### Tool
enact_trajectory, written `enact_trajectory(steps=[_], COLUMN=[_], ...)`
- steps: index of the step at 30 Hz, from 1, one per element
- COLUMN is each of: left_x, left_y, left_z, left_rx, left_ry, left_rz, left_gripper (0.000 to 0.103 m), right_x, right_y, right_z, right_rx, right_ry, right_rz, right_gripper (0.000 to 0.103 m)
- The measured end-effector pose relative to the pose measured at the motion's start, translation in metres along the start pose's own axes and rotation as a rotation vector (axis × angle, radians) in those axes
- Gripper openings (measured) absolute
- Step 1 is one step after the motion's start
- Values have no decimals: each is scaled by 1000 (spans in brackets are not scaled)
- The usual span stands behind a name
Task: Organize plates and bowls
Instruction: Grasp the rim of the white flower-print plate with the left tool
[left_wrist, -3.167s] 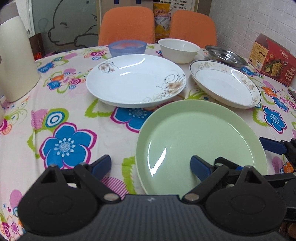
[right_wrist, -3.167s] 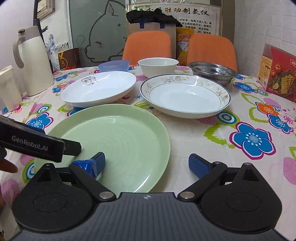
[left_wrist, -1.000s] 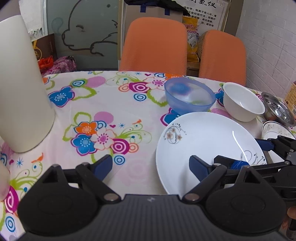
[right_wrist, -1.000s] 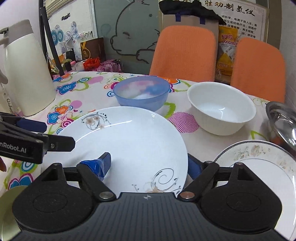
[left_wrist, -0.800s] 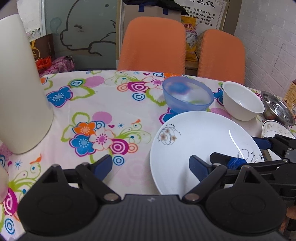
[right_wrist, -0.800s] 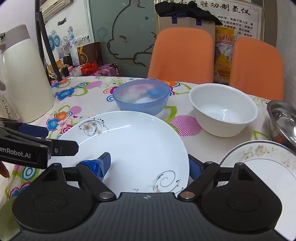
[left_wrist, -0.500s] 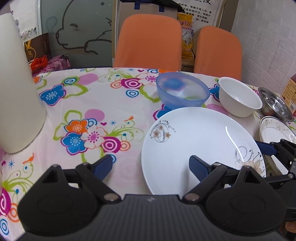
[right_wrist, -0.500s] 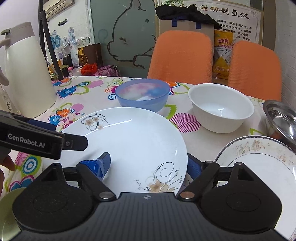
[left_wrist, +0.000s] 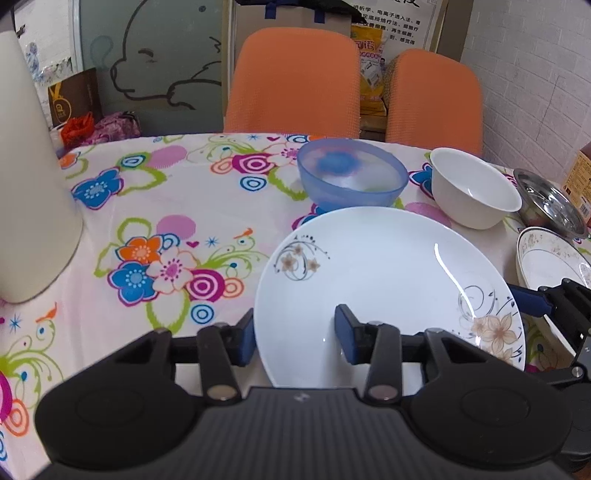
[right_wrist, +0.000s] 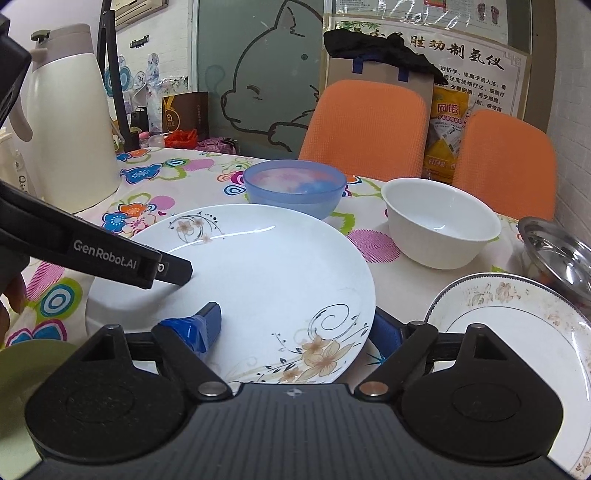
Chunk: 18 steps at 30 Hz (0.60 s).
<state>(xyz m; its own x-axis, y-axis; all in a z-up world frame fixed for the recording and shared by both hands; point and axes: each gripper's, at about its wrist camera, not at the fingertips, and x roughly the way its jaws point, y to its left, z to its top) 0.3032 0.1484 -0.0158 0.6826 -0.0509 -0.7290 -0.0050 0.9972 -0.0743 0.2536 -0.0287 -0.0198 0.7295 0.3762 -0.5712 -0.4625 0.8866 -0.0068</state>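
Left gripper (left_wrist: 295, 341): jaws narrowed around white plate (left_wrist: 388, 288) rim, lower centre.
Right gripper (right_wrist: 295, 332): astride opposite rim, wider.
Left to do: bowls, plates unstacked.

Round table under a floral tablecloth (left_wrist: 177, 206); two orange upholstered chairs (right_wrist: 364, 125) at its far side; frosted glass panel (right_wrist: 258, 74) with a cartoon animal outline behind; white brick wall (left_wrist: 535, 85) on the right; printed Chinese poster (right_wrist: 476, 55) above the chairs.
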Motion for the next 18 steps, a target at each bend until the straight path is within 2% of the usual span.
enact_trajectory(steps=[2, 6, 11, 18], left_x=[-4, -18, -41, -89], left_y=[-1, -1, 3, -1], left_z=[3, 8, 11, -12], left_rx=[1, 7, -30, -17], left_ry=[0, -27, -60, -101], left_rz=[13, 25, 14, 22], left_gripper=[38, 37, 37, 37], right_x=[0, -3, -21, -62], right_y=[-3, -8, -2, 10], right_z=[1, 7, 16, 17], right_rx=[17, 81, 102, 88], right_ry=[4, 7, -42, -96], right_rz=[-1, 41, 48, 62], right_gripper=[70, 69, 69, 69])
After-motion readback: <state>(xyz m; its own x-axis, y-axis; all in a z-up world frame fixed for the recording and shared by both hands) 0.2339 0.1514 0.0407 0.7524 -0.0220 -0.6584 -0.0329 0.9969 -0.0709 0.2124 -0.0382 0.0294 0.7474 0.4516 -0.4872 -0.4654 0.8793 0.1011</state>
